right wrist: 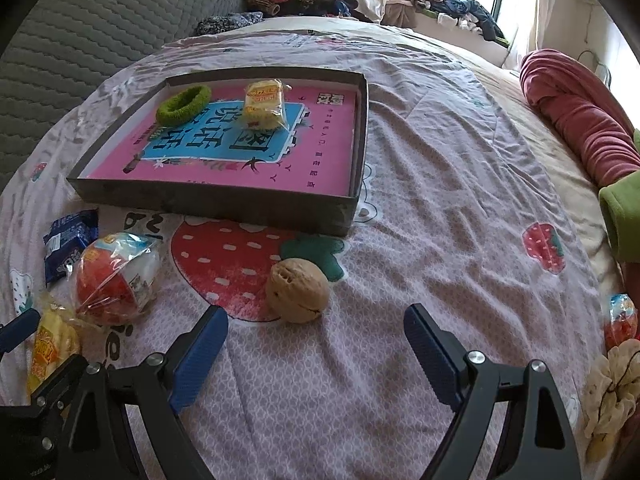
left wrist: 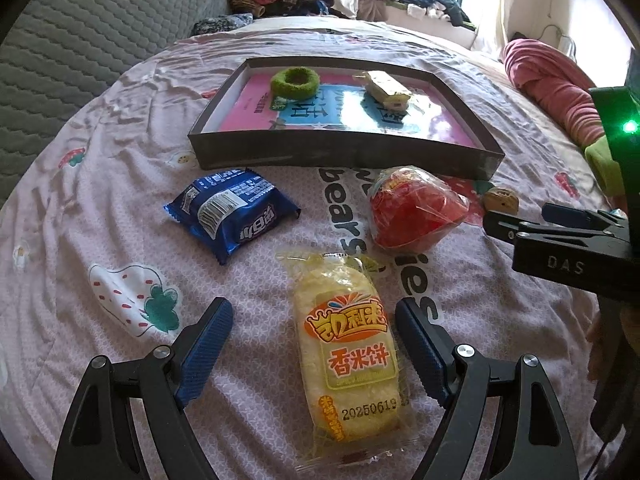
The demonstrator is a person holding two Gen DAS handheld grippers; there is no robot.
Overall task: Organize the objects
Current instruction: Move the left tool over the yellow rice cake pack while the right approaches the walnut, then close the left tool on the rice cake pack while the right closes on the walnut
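Snacks and small things lie on a pink bed sheet (right wrist: 440,160) with strawberry prints, and some sit in a shallow dark cardboard tray (right wrist: 224,204). Inside the tray, on its pink and blue picture bottom, are a fuzzy green hair ring (right wrist: 183,105) and a small yellow wrapped snack (right wrist: 265,103), close to each other at the far end.

On the sheet in front of the tray lies a long yellow rice cake in a clear wrapper (left wrist: 347,354). It sits between the two blue fingers of the left gripper (left wrist: 314,320), but the fingers stand wide apart and do not touch it. A blue shiny snack bag (left wrist: 232,215) lies to the left of it, and a red ball-shaped treat in crinkly clear wrap (left wrist: 416,210) lies just past it on the right.

A round brown walnut (right wrist: 298,290) rests on a big red strawberry print, near the tray's front wall. The right gripper (right wrist: 316,330) is right behind it, with its blue fingers spread wide and nothing in them.

At the right edge of the sheet are another red wrapped treat (right wrist: 620,320) and a cream frilly hair tie (right wrist: 612,392). A rolled dark pink blanket (right wrist: 580,120) lies farther back.
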